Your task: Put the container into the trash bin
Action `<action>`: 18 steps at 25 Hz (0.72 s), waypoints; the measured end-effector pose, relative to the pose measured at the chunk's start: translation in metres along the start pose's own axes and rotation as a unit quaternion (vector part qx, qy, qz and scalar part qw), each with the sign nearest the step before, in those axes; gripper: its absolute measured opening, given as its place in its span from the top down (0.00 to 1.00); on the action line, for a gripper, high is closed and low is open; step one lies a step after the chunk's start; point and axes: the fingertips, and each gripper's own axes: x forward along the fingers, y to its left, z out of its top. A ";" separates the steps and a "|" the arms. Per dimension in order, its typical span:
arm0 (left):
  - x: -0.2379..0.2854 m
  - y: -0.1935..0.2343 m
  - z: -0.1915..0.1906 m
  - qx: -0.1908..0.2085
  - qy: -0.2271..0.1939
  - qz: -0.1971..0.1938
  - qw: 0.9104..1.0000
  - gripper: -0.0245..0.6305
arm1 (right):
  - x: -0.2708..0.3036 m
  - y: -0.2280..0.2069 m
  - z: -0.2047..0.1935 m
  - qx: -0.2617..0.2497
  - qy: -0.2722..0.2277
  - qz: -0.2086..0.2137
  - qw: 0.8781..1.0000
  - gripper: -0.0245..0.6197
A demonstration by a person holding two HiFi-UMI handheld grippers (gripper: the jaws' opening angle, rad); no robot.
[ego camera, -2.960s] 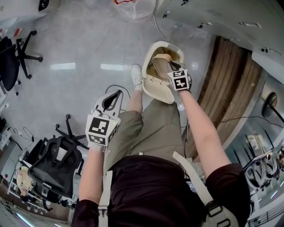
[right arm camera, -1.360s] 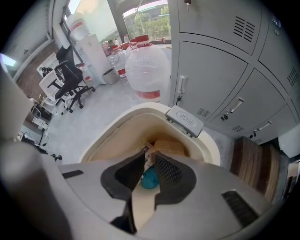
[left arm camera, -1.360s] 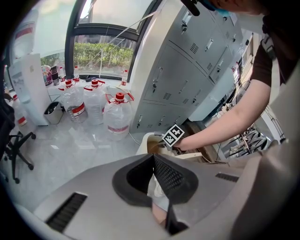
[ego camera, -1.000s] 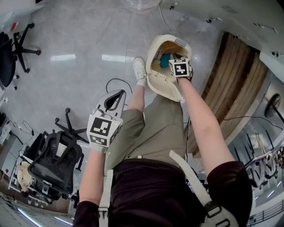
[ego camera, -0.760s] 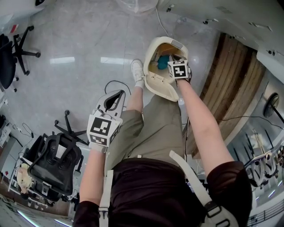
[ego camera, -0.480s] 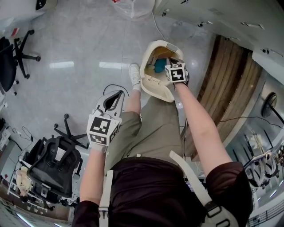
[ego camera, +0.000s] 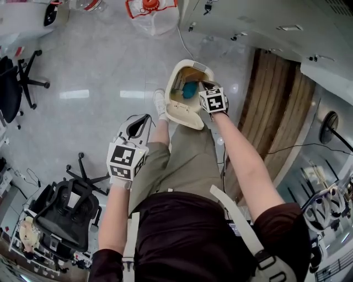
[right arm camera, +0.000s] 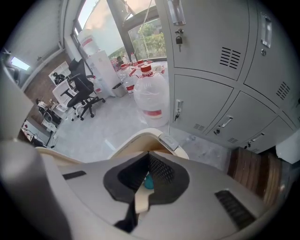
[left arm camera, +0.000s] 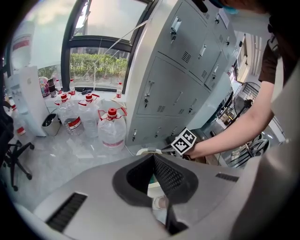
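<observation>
Both grippers have their jaws pressed together, empty. The right gripper (right arm camera: 149,153) hovers over the open cream plastic trash bin (ego camera: 181,113), where the teal container (ego camera: 189,89) lies inside. The left gripper (left arm camera: 153,155) hangs beside the person's thigh (ego camera: 151,165).

Container (ego camera: 189,89) in trash bin (ego camera: 179,113), right claw (ego camera: 205,86) over its rim — left claw (ego camera: 144,118) well left, jug (ego camera: 151,8) behind.

Right arm's stretched out straight, with the right gripper (ego camera: 206,88) over the near rim of the trash bin (ego camera: 186,114), jaws pinched together on nothing. Left arm's bent, left gripper (ego camera: 144,120) held well short of the bin, off to its left, jaws closed too.
</observation>
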 end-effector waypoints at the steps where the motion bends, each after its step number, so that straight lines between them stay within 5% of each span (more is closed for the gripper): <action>1: -0.001 -0.003 0.003 0.002 -0.003 -0.001 1.000 0.95 | -0.007 0.000 0.001 -0.002 -0.004 0.001 1.000 0.94; 18: 0.000 -0.055 0.052 0.022 -0.047 -0.019 0.998 0.95 | -0.137 0.013 0.041 -0.012 -0.106 0.022 0.994 0.94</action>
